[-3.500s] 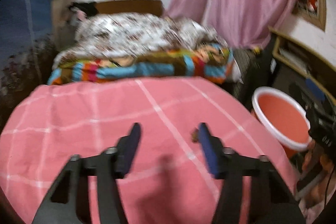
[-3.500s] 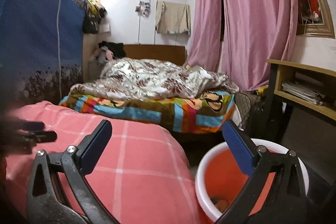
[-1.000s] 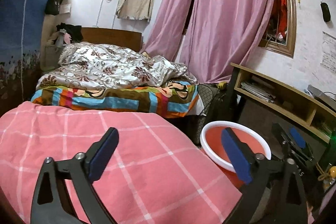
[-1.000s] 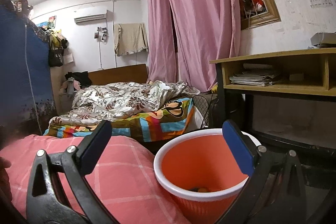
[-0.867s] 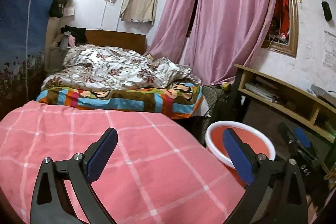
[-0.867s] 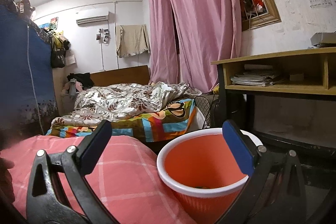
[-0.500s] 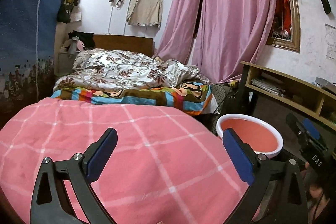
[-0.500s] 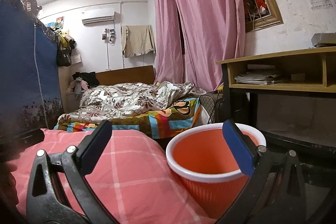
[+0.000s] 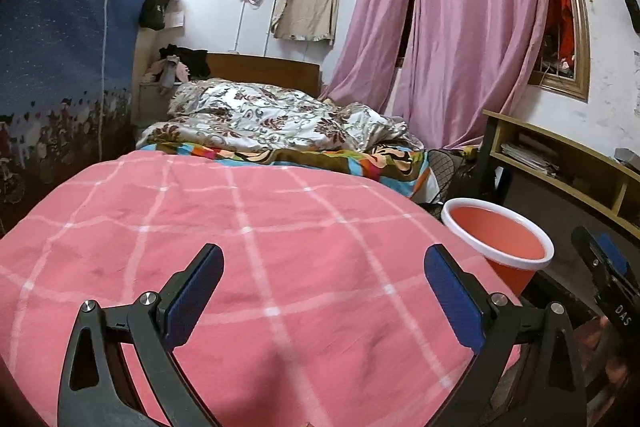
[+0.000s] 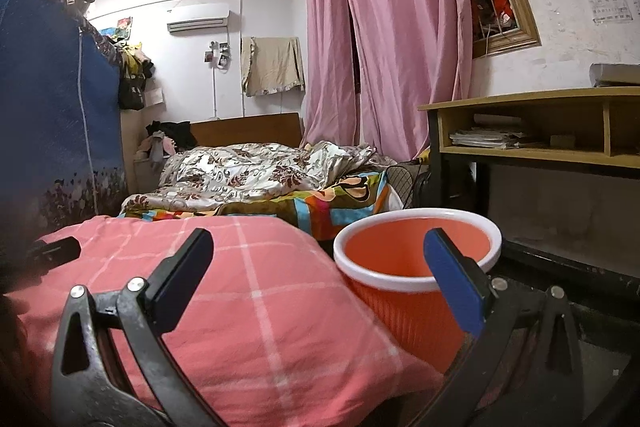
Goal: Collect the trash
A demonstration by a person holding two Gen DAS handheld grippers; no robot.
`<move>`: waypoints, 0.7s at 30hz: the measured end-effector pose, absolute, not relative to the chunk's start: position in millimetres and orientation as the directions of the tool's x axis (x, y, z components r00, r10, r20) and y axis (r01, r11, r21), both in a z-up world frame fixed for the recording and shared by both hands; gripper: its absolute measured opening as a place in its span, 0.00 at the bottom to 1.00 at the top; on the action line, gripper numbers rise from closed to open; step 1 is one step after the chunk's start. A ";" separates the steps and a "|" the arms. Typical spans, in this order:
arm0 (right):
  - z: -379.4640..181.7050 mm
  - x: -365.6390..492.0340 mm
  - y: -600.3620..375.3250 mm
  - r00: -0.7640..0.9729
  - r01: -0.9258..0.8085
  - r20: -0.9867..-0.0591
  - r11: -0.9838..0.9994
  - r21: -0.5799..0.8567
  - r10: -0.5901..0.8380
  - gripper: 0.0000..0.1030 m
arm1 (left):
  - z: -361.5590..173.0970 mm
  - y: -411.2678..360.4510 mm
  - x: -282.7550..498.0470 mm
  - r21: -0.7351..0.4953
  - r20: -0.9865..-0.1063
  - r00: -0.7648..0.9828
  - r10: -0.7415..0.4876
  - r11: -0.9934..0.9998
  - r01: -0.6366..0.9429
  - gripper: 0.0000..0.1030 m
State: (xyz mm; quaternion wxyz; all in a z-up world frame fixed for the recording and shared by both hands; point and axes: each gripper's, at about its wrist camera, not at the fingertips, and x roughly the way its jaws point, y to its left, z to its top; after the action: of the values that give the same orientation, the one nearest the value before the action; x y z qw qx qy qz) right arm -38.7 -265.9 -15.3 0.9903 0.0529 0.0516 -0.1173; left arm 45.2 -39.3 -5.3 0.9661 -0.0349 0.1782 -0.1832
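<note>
An orange bin with a white rim (image 9: pixel 498 243) stands on the floor at the right edge of a bed with a pink checked cover (image 9: pixel 256 251). It also shows in the right wrist view (image 10: pixel 416 267), close in front. My left gripper (image 9: pixel 322 267) is open and empty above the pink cover. My right gripper (image 10: pixel 318 251) is open and empty, between the cover (image 10: pixel 240 291) and the bin, low beside the bin's rim. It shows at the right edge of the left wrist view (image 9: pixel 604 267). No loose trash shows on the cover. The bin's inside bottom is hidden.
A second bed with a flowered quilt (image 9: pixel 272 119) lies behind. Pink curtains (image 9: pixel 460 27) hang at the back right. A wooden desk with shelves (image 10: pixel 540 139) stands right of the bin. A blue fabric wardrobe (image 9: pixel 60 67) is on the left.
The left gripper swung left and now faces more of the pink cover, with the bin further right. The right gripper sank lower, so the bin's inside is no longer seen. Both stayed open.
</note>
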 end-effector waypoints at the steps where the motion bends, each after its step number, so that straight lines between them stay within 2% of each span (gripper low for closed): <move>1: -16.2 -40.7 -264.3 0.968 0.236 -0.115 0.967 0.093 -0.225 0.83 | -6.3 -37.1 43.9 -0.131 -0.331 0.870 -0.364 0.931 0.340 0.95; 21: -31.0 -47.4 -247.8 0.972 0.202 -0.140 0.977 0.072 -0.191 0.83 | -30.2 -29.9 11.8 -0.008 -0.306 0.912 -0.273 0.959 0.284 0.95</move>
State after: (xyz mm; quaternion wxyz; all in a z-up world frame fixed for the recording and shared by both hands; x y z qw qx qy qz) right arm -47.4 -247.8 -31.0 0.9919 0.0430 0.0664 -0.0989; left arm 11.8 -29.9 -30.2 0.9776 0.0182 0.1539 -0.1424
